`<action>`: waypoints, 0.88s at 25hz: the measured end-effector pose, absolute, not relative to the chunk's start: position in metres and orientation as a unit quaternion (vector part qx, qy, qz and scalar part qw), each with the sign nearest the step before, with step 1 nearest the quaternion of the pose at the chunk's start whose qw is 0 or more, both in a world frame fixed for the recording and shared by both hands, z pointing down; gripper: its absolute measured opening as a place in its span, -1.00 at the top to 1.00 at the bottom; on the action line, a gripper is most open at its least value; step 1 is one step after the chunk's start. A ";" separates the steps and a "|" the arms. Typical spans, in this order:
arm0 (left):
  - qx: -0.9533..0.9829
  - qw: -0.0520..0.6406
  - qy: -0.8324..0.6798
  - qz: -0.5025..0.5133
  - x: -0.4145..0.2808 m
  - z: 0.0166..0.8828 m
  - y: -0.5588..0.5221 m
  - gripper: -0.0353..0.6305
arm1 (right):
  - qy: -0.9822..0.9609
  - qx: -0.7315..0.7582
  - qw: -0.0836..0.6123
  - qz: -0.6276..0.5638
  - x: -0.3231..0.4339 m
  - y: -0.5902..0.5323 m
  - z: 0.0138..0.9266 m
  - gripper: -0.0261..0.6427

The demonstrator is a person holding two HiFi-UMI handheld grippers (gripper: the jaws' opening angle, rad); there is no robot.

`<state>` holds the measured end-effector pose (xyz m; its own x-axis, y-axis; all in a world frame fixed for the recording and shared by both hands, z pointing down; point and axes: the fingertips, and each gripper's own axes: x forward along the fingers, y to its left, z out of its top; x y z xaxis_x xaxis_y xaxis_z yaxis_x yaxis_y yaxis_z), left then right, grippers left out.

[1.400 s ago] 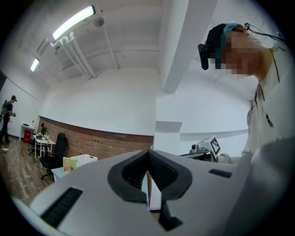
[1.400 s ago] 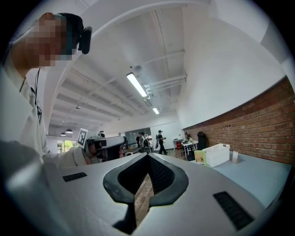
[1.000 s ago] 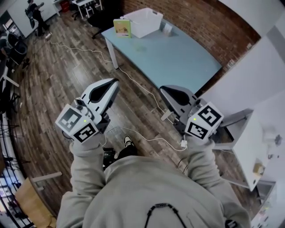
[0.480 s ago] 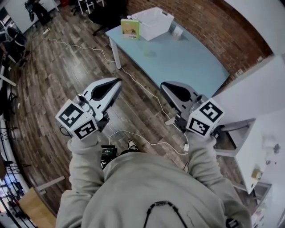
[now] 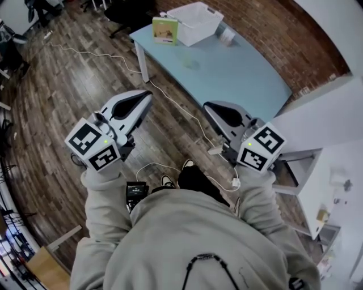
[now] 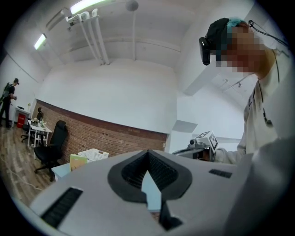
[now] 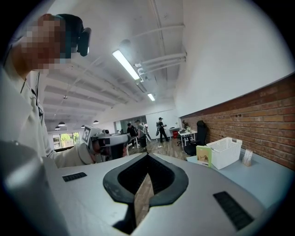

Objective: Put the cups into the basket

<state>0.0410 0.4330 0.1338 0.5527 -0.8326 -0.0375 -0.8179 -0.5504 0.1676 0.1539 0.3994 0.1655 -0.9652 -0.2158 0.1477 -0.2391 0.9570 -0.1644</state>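
A white basket (image 5: 195, 22) stands at the far end of a light blue table (image 5: 244, 73). A small pale cup or stack of cups (image 5: 226, 34) sits just right of it, too small to make out well. A faint round shape (image 5: 190, 63) lies on the tabletop. My left gripper (image 5: 148, 96) and right gripper (image 5: 207, 106) are held over the wooden floor, well short of the table. Both are shut and empty. The basket (image 7: 224, 152) and cup (image 7: 247, 157) show past the right gripper (image 7: 147, 154). The left gripper (image 6: 148, 151) also points toward the basket (image 6: 93, 155).
A green book (image 5: 165, 31) stands upright against the basket's left side. White cables (image 5: 170, 102) trail over the floor between me and the table. A brick wall (image 5: 272, 28) runs behind the table. A white desk (image 5: 334, 187) is at my right, a black office chair (image 5: 127, 14) beyond the table.
The table and basket have drawn closer as the person walks toward them. A foot has stepped forward below. Both grippers stay shut, side by side.
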 end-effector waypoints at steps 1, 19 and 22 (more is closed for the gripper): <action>0.879 0.068 -0.468 -0.059 0.040 0.136 0.430 0.90 | -0.987 0.113 0.066 0.091 0.151 0.397 0.167 0.89; 0.866 0.065 -0.493 -0.053 -0.016 0.139 0.273 0.90 | -0.989 0.082 0.056 0.106 0.085 0.227 0.176 0.89; 0.865 0.057 -0.495 -0.047 -0.018 0.131 0.226 0.90 | -0.990 0.081 0.052 0.107 0.082 0.183 0.174 0.89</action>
<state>-0.0185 0.2258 0.1307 0.5046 -0.8630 -0.0241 -0.8524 -0.5025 0.1447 0.0820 0.1831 0.1741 -0.9814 -0.1486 0.1212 -0.1711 0.9641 -0.2030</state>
